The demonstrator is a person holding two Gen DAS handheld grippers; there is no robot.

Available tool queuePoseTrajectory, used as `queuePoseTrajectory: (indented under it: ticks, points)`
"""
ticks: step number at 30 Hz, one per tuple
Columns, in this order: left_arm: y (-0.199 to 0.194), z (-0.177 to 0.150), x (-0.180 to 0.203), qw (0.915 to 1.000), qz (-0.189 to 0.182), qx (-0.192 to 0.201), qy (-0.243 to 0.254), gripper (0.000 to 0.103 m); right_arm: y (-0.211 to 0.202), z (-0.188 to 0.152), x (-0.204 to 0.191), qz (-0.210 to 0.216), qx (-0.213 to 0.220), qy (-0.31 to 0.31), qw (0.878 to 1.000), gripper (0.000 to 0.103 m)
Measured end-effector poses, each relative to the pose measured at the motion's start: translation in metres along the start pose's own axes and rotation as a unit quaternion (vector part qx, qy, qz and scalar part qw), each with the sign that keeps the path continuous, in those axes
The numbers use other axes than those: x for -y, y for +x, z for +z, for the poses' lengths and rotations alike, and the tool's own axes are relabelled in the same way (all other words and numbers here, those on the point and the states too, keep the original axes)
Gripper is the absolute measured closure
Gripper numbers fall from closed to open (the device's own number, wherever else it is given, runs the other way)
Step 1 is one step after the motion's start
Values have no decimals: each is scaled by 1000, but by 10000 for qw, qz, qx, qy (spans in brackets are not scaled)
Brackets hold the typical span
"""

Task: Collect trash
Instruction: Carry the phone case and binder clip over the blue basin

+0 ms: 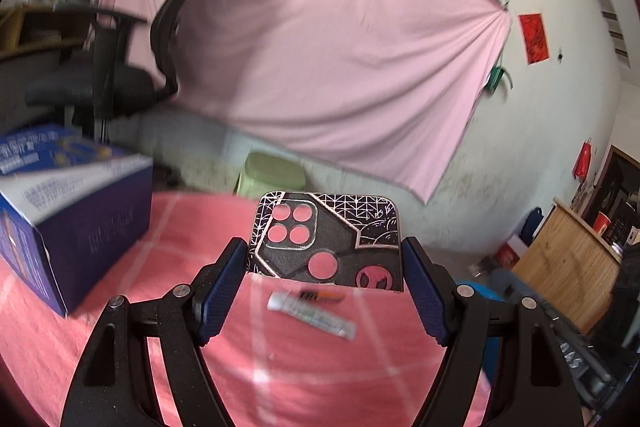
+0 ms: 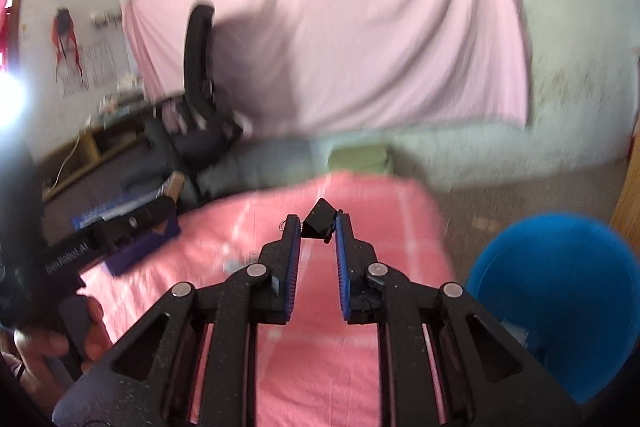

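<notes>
My left gripper (image 1: 325,247) is shut on a black patterned phone case (image 1: 326,239) with round camera holes, held above the pink tablecloth (image 1: 140,307). A white tube (image 1: 312,313) and a small black item (image 1: 320,295) lie on the cloth below the case. My right gripper (image 2: 318,227) is shut on a small black binder clip (image 2: 318,221), held above the cloth (image 2: 320,347). A blue bin (image 2: 560,299) stands to the right of the table, close to the right gripper.
A blue cardboard box (image 1: 72,211) sits on the table's left side. A black office chair (image 1: 132,59) and a green stool (image 1: 272,175) stand beyond the table. A pink sheet (image 1: 320,47) hangs on the wall. A wooden cabinet (image 1: 568,263) is at right.
</notes>
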State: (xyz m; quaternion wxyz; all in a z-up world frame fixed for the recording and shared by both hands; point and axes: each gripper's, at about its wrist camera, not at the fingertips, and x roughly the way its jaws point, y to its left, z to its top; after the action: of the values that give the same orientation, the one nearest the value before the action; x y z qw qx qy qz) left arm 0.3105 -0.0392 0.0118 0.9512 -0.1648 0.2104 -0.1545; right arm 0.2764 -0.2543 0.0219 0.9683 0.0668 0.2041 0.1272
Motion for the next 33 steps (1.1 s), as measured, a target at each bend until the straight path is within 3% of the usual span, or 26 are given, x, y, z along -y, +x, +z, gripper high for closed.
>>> queuePoseTrajectory:
  ticks: [5,8,13,17,22,33]
  points:
    - [-9,11,27,9991,-168,339,184,31,-48,16,-9,-172,1134,-226,9931,69]
    - [-15,16,49,9971,-318,606,343,31,-68,21,-7,-324,1581,-243,9866,69]
    - [-21,17,85,9914,-553,933,736,31,-91,26,9,-704,1874,-171,9796,69]
    - [-17,12,114,9876,-706,968,1014,31,-108,25,24,-1085,1907,-111,9756,70]
    - [5,2,135,9887,-976,645,932,31,-122,20,47,-1396,1885,205,9719,73]
    - [69,-28,179,9848,-1440,-714,656,31,-120,-3,107,-1932,1299,892,9684,72]
